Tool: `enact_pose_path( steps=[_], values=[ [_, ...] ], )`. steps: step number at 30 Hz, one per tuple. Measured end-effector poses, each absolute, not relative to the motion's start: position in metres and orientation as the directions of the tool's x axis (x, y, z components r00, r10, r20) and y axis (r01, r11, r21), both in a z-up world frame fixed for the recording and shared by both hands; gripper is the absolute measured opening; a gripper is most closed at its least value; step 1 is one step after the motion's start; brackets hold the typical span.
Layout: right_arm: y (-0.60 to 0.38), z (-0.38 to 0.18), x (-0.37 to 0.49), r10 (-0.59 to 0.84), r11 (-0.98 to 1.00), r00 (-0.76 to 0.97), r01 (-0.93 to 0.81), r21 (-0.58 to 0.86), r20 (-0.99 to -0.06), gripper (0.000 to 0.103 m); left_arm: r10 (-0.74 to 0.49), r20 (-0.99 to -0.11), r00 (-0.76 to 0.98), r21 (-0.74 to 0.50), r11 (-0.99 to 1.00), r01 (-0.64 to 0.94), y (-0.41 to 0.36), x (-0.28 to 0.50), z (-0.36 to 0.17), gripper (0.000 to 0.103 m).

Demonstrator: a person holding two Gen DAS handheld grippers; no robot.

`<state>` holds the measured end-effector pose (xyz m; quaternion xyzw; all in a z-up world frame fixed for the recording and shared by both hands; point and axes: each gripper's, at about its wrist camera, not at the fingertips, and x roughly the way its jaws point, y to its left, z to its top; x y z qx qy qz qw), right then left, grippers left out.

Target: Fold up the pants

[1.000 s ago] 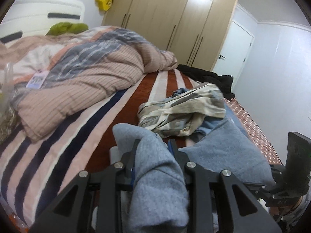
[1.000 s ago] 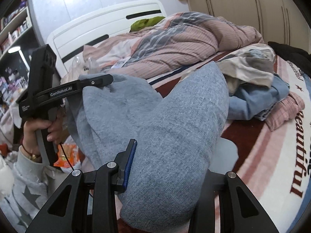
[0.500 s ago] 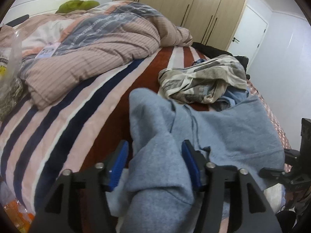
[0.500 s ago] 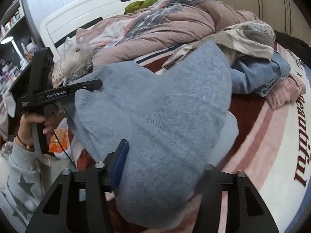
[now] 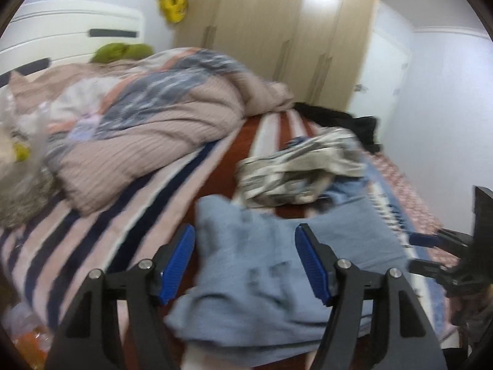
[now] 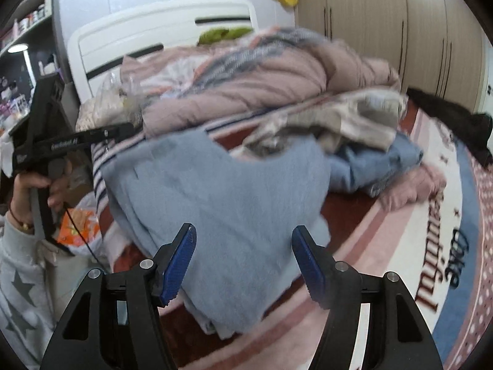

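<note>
The grey-blue pants point(image 5: 277, 280) lie in a folded heap on the striped bed point(image 5: 101, 225), filling the lower centre of both frames; the left claw point(image 5: 245, 265) is spread wide above them, its blue pads clear of the cloth; the right claw point(image 6: 243, 263) is likewise spread wide, gripping nothing; a crumpled pile of clothes point(image 6: 345, 123) sits just behind the pants, right of centre; a pink quilt point(image 5: 154, 117) is bunched at upper left.

- I see motion blur across both views.
- Glare on the wardrobe point(image 5: 320, 9).
- Even indoor light, soft shadows.
- Fisheye bending, dark vignette corners.
</note>
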<state>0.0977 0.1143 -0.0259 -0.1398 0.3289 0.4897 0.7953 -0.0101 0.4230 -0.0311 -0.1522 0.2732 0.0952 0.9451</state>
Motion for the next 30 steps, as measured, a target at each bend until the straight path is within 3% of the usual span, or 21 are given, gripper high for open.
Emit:
enact_pose_path(
  steps=[4, 12, 17, 30],
  values=[
    [0.125, -0.03, 0.095, 0.688, 0.463, 0.267, -0.877, 0.125, -0.674, 0.061, 0.033, -0.587, 0.809, -0.236, 0.949, -0.21, 0.411, 0.01, -0.045, 0.064],
    [0.131, -0.073, 0.102, 0.615, 0.487, 0.249, -0.866, 0.113, -0.748, 0.062, 0.083, -0.673, 0.735, -0.183, 0.944, -0.274, 0.422, 0.016, -0.096, 0.063],
    [0.126, -0.085, 0.112, 0.629, 0.499, 0.214, -0.849, 0.177, -0.747, 0.062, 0.085, -0.671, 0.736, -0.184, 0.943, -0.277, 0.424, 0.015, -0.106, 0.063],
    [0.12, -0.077, 0.108, 0.627, 0.514, 0.228, -0.84, 0.176, -0.745, 0.062, 0.147, -0.677, 0.721, -0.126, 0.942, -0.31, 0.411, 0.014, -0.094, 0.064]
  ],
)
